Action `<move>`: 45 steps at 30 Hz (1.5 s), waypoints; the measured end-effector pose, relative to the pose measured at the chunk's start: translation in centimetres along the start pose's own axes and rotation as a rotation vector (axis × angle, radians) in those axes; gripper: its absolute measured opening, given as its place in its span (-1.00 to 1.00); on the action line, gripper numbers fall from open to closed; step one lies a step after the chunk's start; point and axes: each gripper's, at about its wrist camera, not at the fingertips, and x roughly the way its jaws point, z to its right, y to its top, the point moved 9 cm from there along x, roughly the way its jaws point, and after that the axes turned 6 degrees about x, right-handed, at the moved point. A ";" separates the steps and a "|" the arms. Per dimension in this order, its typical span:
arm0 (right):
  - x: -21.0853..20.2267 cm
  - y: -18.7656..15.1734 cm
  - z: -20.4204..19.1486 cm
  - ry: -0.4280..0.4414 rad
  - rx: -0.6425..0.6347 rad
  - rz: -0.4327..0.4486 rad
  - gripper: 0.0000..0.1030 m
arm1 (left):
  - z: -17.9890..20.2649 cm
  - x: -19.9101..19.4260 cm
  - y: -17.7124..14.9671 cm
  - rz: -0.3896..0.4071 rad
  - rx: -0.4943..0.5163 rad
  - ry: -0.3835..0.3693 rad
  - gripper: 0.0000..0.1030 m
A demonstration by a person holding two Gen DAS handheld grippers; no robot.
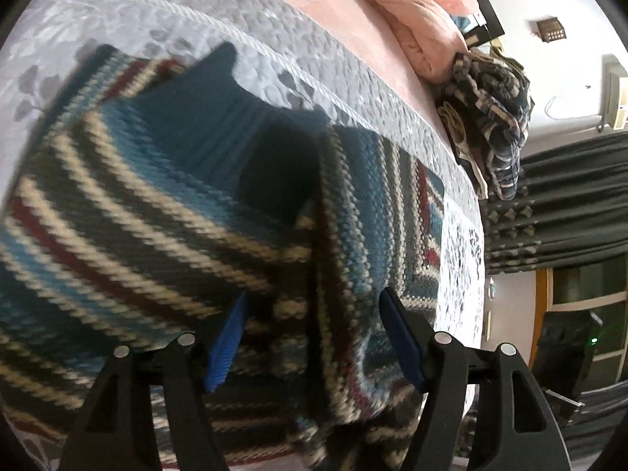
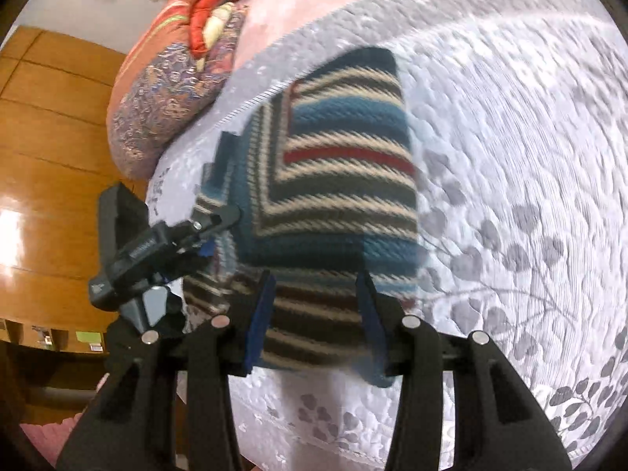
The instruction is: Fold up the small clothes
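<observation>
Striped knit sweater point(image 1: 165, 212) lying on the quilted bedspread point(image 1: 274, 39), near the bed's edge, partly folded: one panel doubled over the body, dark ribbed neck or cuff band showing at the top of the left wrist view. Left gripper point(image 1: 314, 341) low over the knit, jaws spread, blue pads point(image 1: 225, 349) either side of a raised fold ridge, not yet pinching. Right gripper point(image 2: 314, 314) at the sweater's near hem point(image 2: 314, 337), jaws spread too, straddling the hem edge close to the bedspread's near edge; contact with the cloth not certain through the blur. Left gripper also visible in the right wrist view, at the sweater's left side point(image 2: 204, 227), jaws unclear from that angle. Probably mid-fold, grabbing two points for the next fold. To do well: close both on the full thickness of the folded layers, not top layer only, thick knit slips and springs open. Keep the two grips level so the stripes stay aligned, lift only enough to clear the bedspread, carry the hem straight toward the neck band, lay down flat, release after the fold settles. Avoid snagging the quilt under the hem. Pile of other clothes point(image 1: 490, 117) and pink bedding point(image 1: 412, 11) toward the far edge, well apart, no interference. Patterned pillow point(image 2: 168, 90) at the far left corner in the right wrist view.
</observation>
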 end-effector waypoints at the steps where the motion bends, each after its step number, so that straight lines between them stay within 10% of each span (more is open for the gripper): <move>1: 0.1 -0.2 0.4 -0.002 0.005 -0.001 -0.16 | 0.3 0.3 0.0 -0.003 0.005 0.000 0.35; 5: 0.5 -0.9 1.5 0.017 0.032 -0.002 -0.16 | 1.5 1.7 0.2 -0.019 0.039 0.006 0.31; 12: -1.6 -1.1 2.9 0.029 0.054 0.025 -0.16 | 2.1 0.9 0.6 0.029 0.083 0.107 -0.62; 35: 3.4 -2.8 -2.9 0.083 0.018 -0.090 0.22 | -5.3 -13.3 3.7 0.216 0.137 0.126 -0.65; 45: 6.9 -3.4 -5.1 -0.004 -0.045 -0.144 0.23 | -11.1 -10.8 2.2 0.164 0.089 0.136 -0.64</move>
